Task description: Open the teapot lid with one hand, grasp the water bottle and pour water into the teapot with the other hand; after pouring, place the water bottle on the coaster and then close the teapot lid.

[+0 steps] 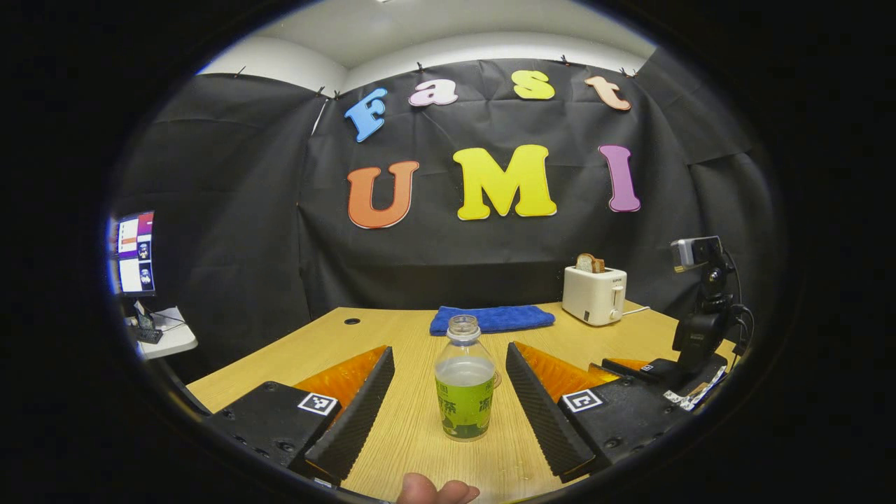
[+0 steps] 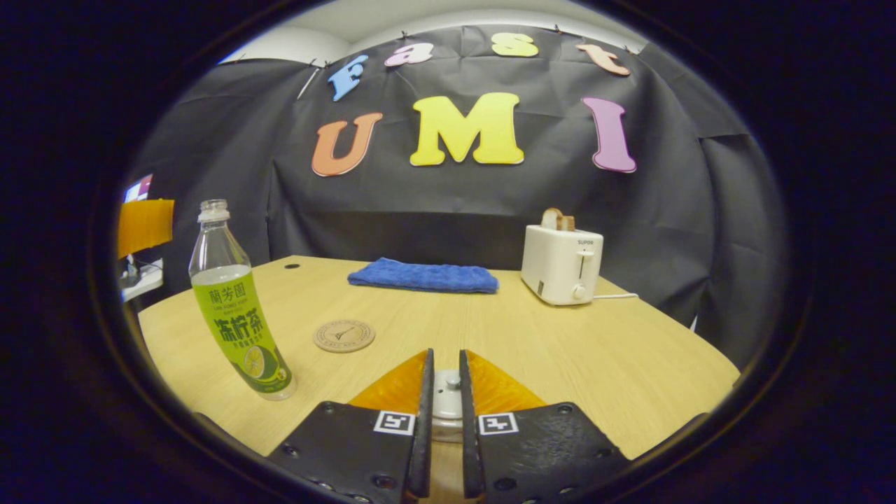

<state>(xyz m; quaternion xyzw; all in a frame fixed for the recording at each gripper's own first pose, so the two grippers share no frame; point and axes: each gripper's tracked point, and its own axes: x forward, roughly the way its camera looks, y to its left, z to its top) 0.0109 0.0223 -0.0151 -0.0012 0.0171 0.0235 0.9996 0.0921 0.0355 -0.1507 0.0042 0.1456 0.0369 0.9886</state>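
Table carries an uncapped bottle, standing between the left gripper's spread fingers, untouched. A crooked squeeze could tip it and spill. Coaster lies just beyond. Right gripper, held level and low, pinches the teapot lid's knob; it could slip out.

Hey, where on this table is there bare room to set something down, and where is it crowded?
Free: the wide table stretch in front of the toaster, right of the coaster; also the strip between coaster and blue towel. Crowded: around the water bottle, flanked by the open left gripper, and at the right gripper, shut on the teapot lid.
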